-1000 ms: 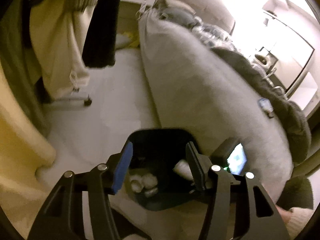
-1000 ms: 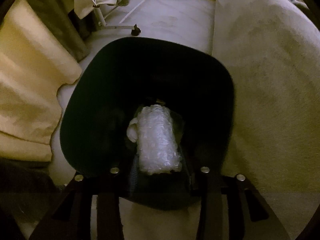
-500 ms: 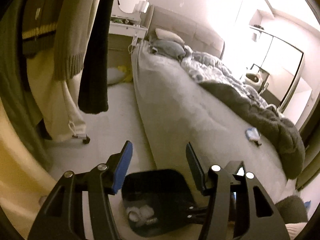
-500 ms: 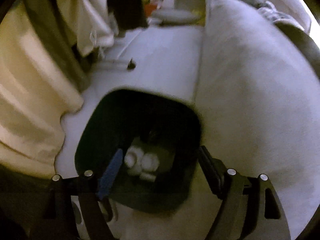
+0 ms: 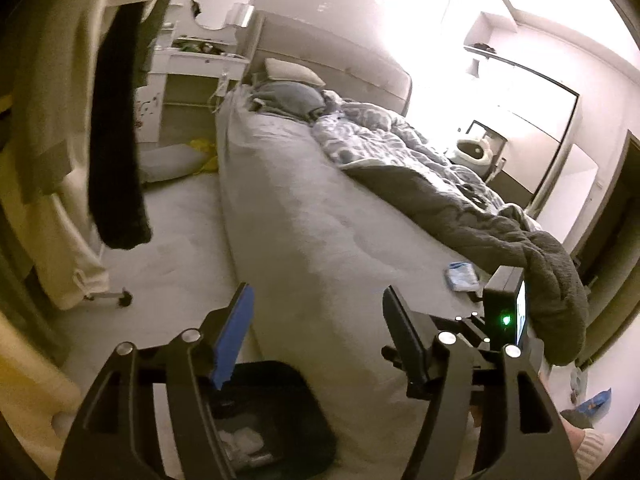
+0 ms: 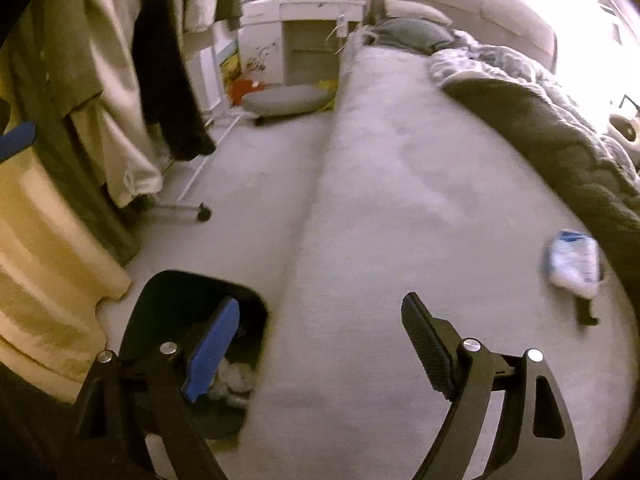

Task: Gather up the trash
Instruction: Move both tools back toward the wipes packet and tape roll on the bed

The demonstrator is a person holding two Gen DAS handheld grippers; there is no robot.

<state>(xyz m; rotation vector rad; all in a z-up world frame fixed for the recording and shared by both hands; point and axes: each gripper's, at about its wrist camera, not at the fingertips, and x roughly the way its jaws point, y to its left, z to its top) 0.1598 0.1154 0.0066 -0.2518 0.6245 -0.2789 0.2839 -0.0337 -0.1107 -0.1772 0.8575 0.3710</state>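
Observation:
A black trash bin (image 6: 168, 300) stands on the floor beside the bed, with white crumpled trash (image 6: 236, 380) inside; it also shows in the left wrist view (image 5: 296, 420). A blue-and-white crumpled wrapper (image 6: 574, 264) lies on the grey bed sheet near the dark blanket, also in the left wrist view (image 5: 462, 276). My right gripper (image 6: 320, 312) is open and empty, above the bed edge and the bin. My left gripper (image 5: 316, 300) is open and empty, above the bed edge with the bin below it.
The bed (image 5: 320, 216) has a dark grey blanket (image 5: 520, 240) and pillows at the far end. Clothes hang on a wheeled rack (image 6: 192, 212) at the left. A grey cushion (image 6: 284, 100) lies on the floor by a white desk (image 5: 192, 64).
My right gripper opened and dropped the bubble wrap into the bin. Both grippers then rose and tilted up from the bin toward the bed.

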